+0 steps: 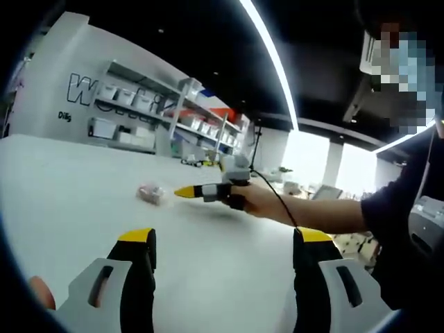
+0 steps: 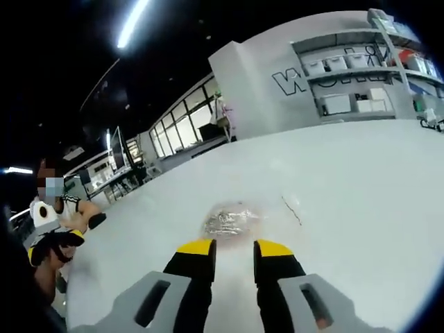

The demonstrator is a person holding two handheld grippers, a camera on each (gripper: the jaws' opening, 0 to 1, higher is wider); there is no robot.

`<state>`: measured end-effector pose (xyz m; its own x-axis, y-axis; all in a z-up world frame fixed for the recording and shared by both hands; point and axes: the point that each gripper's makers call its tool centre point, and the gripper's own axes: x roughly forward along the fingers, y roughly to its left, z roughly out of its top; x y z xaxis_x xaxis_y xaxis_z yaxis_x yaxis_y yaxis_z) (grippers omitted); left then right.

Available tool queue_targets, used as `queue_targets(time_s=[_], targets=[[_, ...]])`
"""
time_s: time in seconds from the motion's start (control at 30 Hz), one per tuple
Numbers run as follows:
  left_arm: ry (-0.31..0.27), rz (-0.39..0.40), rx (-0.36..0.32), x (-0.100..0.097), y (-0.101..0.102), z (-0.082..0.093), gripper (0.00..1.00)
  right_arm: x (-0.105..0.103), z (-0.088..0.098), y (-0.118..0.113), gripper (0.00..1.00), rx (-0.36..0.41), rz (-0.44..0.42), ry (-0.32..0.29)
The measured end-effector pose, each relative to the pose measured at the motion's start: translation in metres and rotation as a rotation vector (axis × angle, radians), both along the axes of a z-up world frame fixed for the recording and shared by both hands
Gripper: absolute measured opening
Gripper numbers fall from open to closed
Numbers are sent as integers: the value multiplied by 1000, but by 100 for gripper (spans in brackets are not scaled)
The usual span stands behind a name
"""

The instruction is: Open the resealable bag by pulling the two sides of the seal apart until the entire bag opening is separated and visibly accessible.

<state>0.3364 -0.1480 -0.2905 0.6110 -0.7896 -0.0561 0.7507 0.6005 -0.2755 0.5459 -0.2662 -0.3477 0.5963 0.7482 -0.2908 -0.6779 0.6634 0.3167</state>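
White tabletop (image 1: pixel 83 201) runs wide through both views, with shelving (image 1: pixel 173 114) of bins along the far wall and ceiling light strips overhead.

From the left gripper view, the left gripper (image 1: pixel 223 253) sits low over the table, its two yellow-tipped jaws well apart with nothing between them. Across the table, a person's hand (image 1: pixel 258 201) reaches in from the right on an outstretched forearm, holding the right gripper (image 1: pixel 182 192) level just above the surface. Its yellow tip points at one small bag (image 1: pixel 150 193) lying on the table, close to it; whether they touch cannot be told.

From the right gripper view, the right gripper (image 2: pixel 234 251) has its jaws parted by a narrow gap, clamped on nothing. One crinkled clear bag (image 2: pixel 232 220) lies flat on the table just past the tips. A thin dark mark (image 2: pixel 291 209) lies on the table beside it. At the left edge, the left gripper (image 2: pixel 52 248) shows, near a seated person (image 2: pixel 69 208).
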Motion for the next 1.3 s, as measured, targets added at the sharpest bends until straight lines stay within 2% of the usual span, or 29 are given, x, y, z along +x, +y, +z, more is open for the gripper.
queue_targets(time_s=[0.13, 0.3, 0.43, 0.5, 0.6, 0.77, 0.8, 0.9, 1.03, 1.17, 1.3], targets=[[-2, 0, 4, 0, -1, 1, 80, -17, -1, -11, 22, -3, 10, -8], [-1, -2, 13, 0, -2, 3, 80, -45, 2, -21, 34, -37, 37, -43], [4, -4, 25, -1, -4, 2, 80, -77, 6, -34, 38, -55, 61, -72], [4, -6, 32, -1, -6, 3, 80, -90, 9, -39, 44, -65, 68, -80], [8, -2, 56, -2, -7, 2, 81, -110, 16, -48, 58, -123, 90, -130], [15, 14, 100, 0, -6, 0, 83, -143, 32, -56, 71, -178, 116, -194], [14, 18, 112, 0, -6, 0, 83, -147, 32, -58, 74, -206, 119, -199], [11, 26, 130, -1, -5, 2, 84, -164, 34, -59, 86, -224, 134, -199], [-5, 31, 140, -7, -6, 10, 85, -180, 38, -69, 91, -250, 141, -204], [-23, 40, 144, -15, -5, 20, 89, -185, 43, -83, 100, -267, 127, -206], [-31, 49, 145, -20, -3, 24, 99, -193, 49, -91, 100, -274, 127, -196]])
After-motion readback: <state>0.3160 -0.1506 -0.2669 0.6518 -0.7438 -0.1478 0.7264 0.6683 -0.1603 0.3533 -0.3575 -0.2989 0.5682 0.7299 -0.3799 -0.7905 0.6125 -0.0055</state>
